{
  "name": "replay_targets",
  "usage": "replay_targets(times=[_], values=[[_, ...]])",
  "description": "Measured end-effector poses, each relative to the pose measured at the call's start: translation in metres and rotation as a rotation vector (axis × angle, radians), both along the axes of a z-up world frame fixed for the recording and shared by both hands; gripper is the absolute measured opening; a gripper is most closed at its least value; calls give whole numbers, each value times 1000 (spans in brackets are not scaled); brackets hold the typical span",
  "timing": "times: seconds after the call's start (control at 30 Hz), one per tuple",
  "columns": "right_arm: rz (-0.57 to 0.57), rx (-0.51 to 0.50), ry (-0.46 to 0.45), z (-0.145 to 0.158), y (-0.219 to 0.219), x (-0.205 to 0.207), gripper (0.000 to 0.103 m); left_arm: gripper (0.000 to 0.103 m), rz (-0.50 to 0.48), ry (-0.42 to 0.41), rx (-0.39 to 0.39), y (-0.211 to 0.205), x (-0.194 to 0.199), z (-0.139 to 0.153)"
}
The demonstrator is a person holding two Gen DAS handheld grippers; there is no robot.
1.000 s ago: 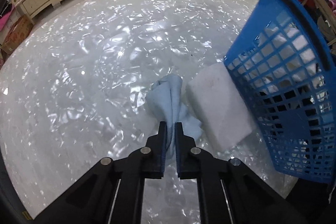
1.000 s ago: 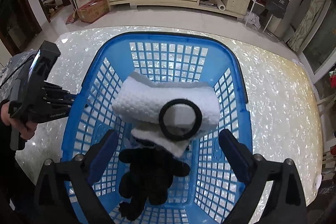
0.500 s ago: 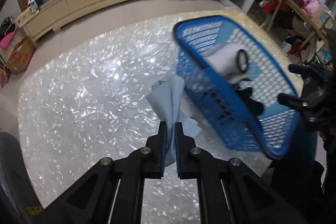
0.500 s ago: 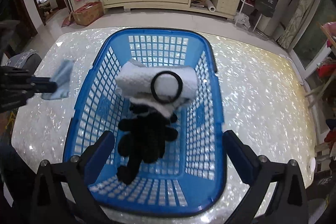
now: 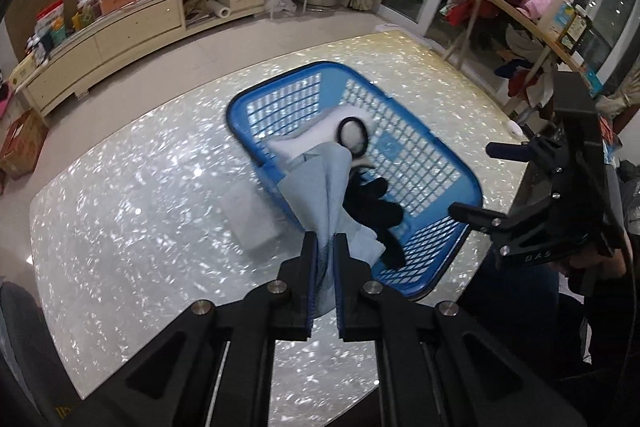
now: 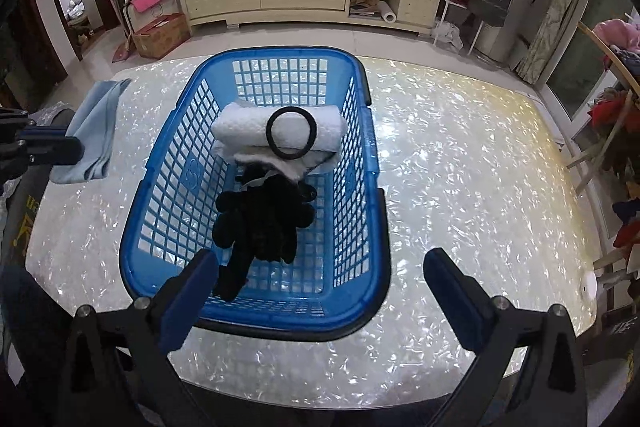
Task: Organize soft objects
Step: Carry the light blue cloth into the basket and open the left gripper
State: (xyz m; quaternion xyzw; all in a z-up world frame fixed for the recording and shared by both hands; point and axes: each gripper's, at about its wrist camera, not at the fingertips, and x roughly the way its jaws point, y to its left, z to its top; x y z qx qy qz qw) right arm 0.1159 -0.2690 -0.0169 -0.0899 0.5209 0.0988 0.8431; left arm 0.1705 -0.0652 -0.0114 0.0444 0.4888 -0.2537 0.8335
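The left gripper (image 5: 325, 247) is pinching a light blue cloth (image 5: 324, 187), held up just left of the blue basket (image 6: 372, 187) on the worktop (image 6: 460, 187). Inside the basket lie a rolled white towel (image 6: 248, 127), a black ring (image 6: 291, 133) and a black plush toy (image 6: 260, 219), perhaps; its shape is hard to make out. The right gripper (image 6: 320, 291) is spread wide at the basket's near rim.

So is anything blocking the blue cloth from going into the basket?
Nothing visible: the left tool holds the light blue cloth beside the open-topped blue plastic basket.
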Motion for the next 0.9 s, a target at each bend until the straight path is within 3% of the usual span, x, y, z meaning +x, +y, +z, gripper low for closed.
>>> replay_targets(times=[0.43, 0.9], values=[[-33, 19, 23, -18, -24, 11, 103, 6, -68, 18, 6, -49, 31, -17], [-31, 43, 46, -33, -32, 27, 103, 6, -88, 42, 75, -76, 73, -47]])
